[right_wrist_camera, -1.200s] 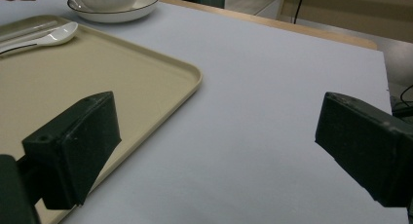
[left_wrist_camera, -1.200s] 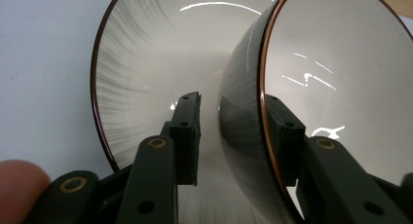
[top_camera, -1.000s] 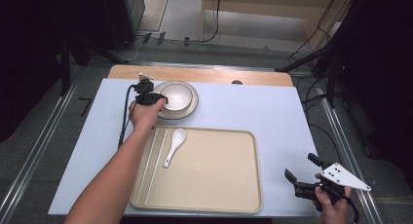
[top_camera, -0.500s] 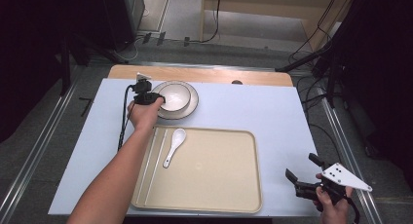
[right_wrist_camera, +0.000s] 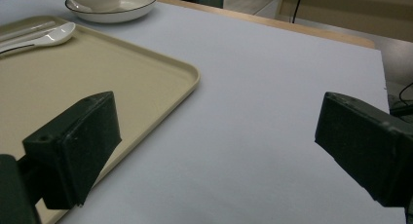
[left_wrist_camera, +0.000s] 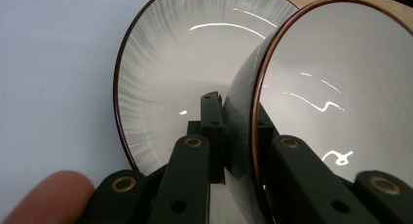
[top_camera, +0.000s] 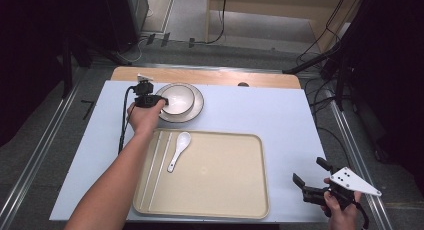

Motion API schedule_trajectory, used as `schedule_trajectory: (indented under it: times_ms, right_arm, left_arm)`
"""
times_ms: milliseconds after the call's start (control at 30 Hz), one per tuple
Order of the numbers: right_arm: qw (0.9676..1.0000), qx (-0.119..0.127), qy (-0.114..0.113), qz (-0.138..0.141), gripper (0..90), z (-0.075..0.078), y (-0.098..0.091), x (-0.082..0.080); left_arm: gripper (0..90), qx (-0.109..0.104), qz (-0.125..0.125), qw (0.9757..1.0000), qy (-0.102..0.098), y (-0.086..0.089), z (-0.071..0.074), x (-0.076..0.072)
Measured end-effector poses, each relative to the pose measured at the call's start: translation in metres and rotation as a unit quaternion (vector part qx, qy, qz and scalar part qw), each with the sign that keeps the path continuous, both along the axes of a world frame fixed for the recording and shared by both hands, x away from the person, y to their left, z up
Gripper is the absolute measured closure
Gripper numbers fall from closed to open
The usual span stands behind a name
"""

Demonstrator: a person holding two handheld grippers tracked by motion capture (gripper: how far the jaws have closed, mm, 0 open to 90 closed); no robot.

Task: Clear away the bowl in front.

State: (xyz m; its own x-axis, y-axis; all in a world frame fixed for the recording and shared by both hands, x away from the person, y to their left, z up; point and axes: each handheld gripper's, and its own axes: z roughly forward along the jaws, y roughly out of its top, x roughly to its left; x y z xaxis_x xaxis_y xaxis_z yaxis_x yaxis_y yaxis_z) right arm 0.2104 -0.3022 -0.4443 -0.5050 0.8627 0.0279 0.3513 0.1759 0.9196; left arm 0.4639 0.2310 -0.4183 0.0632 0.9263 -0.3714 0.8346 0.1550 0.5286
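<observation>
Pale blue covers the surface [top_camera: 280, 115], with a beige tray [top_camera: 220, 190] as the landmark near its front edge. Beyond the tray's far left corner, the left gripper [top_camera: 161, 100] has closed onto the rim of a white bowl [top_camera: 177, 99], one jaw inside, one outside. That bowl seems to sit on a plate [top_camera: 196, 110]. A white spoon [top_camera: 178, 150] lies in the tray's left part. Right of the tray, the right gripper [top_camera: 311, 176] hangs wide open, empty.

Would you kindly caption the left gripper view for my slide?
Left gripper clamps the bowl rim above the plate.
</observation>
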Motion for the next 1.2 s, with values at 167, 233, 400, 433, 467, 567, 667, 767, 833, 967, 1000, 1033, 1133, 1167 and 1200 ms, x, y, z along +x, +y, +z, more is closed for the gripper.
schedule_trajectory:
  times_ms: [167, 233, 400, 433, 467, 567, 667, 767, 833, 967, 1000, 1033, 1133, 1167, 1200]
  right_arm:
    - [1.0, -0.001, -0.001, 0.001, 2.8, 0.0, 0.0, 0.0]
    - [1.0, -0.001, -0.001, 0.001, 2.8, 0.0, 0.0, 0.0]
    - [1.0, -0.001, 0.0, 0.002, 2.8, 0.0, 0.001, 0.0]
    - [1.0, -0.001, 0.0, 0.002, 2.8, 0.001, 0.002, 0.0]
    - [1.0, -0.003, -0.002, 0.004, 2.8, 0.001, 0.002, 0.0]
    - [1.0, -0.003, -0.001, 0.004, 2.8, 0.001, 0.002, 0.0]
    - [1.0, -0.003, -0.002, 0.004, 2.8, 0.001, 0.002, 0.0]
    - [1.0, -0.003, -0.003, 0.004, 2.8, 0.001, 0.002, 0.0]
    - [1.0, -0.004, -0.003, 0.004, 2.8, 0.001, 0.002, 0.0]
    - [1.0, -0.003, -0.003, 0.004, 2.8, 0.001, 0.003, 0.0]
    - [1.0, -0.003, -0.002, 0.004, 2.8, 0.001, 0.003, 0.0]
    - [1.0, -0.003, -0.002, 0.004, 2.8, 0.001, 0.003, 0.0]
    - [1.0, -0.004, -0.003, 0.004, 2.8, 0.002, 0.003, 0.0]
    - [1.0, -0.004, -0.003, 0.004, 2.8, 0.002, 0.003, 0.0]
    - [1.0, -0.004, -0.003, 0.004, 2.8, 0.002, 0.003, 0.0]
  left_arm:
    - [83.3, 0.0, -0.005, 1.0, -0.008, 0.001, 0.004, -0.003]
    - [83.3, -0.004, -0.006, 0.9999, -0.009, 0.002, 0.005, -0.005]
    - [83.3, 0.002, -0.017, 0.9998, -0.01, 0.002, 0.007, -0.008]
    - [83.3, 0.006, -0.02, 0.9997, -0.011, 0.002, 0.008, -0.009]
    - [83.2, 0.005, -0.021, 0.9997, -0.013, 0.002, 0.009, -0.01]
    - [83.3, -0.007, -0.026, 0.9995, -0.015, 0.003, 0.011, -0.013]
    - [83.3, -0.018, -0.032, 0.9992, -0.018, 0.004, 0.013, -0.016]
    - [83.3, -0.016, -0.037, 0.9989, -0.021, 0.004, 0.015, -0.02]
    - [83.3, -0.013, -0.04, 0.9989, -0.024, 0.003, 0.016, -0.024]
    - [83.3, -0.007, -0.046, 0.9985, -0.029, 0.003, 0.018, -0.03]
    - [83.3, -0.008, -0.047, 0.9985, -0.029, 0.003, 0.019, -0.031]
    - [83.3, -0.008, -0.052, 0.9982, -0.028, 0.003, 0.019, -0.033]
    - [83.3, -0.009, -0.054, 0.998, -0.03, 0.003, 0.021, -0.037]
    - [83.3, -0.005, -0.057, 0.9979, -0.031, 0.002, 0.021, -0.039]
    - [83.3, -0.003, -0.06, 0.9977, -0.031, 0.002, 0.022, -0.041]
